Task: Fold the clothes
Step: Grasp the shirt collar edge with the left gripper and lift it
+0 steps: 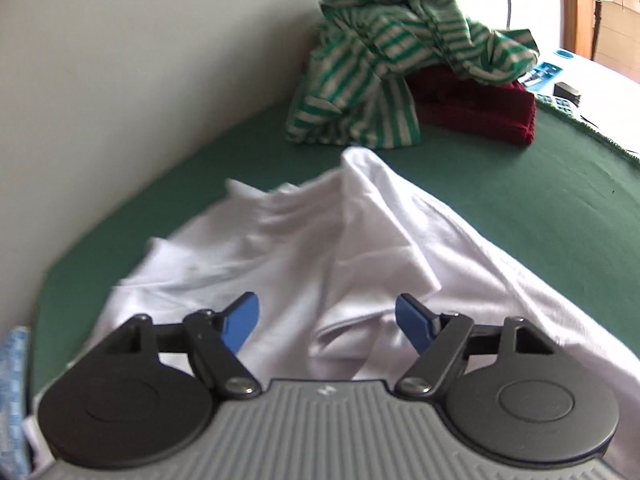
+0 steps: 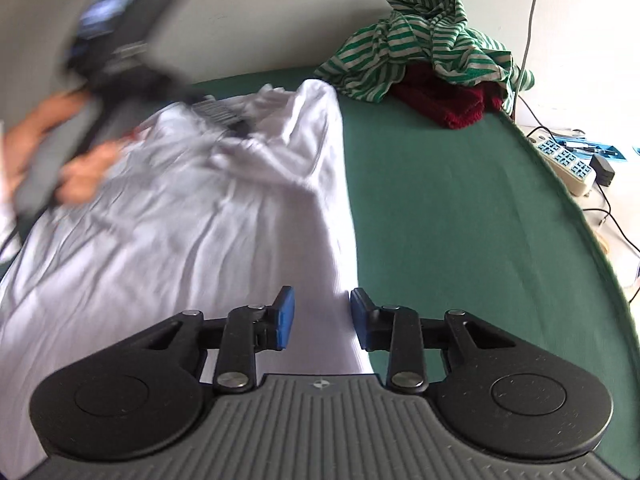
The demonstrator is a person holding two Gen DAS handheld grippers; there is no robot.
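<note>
Care matters here: with the left gripper (image 1: 327, 320) and right gripper (image 2: 322, 318) both spread empty over the white shirt (image 2: 180, 216), pinch matching edges evenly.

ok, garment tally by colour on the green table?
White: 1, the white shirt, spread out
Green-and-white striped: 1, the striped garment, crumpled
Dark red: 1, the red knit, under the striped one
Total: 3

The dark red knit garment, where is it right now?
The dark red knit garment sits at the far right corner of the green table cover, tucked under the green striped shirt, beyond the white shirt.
</note>
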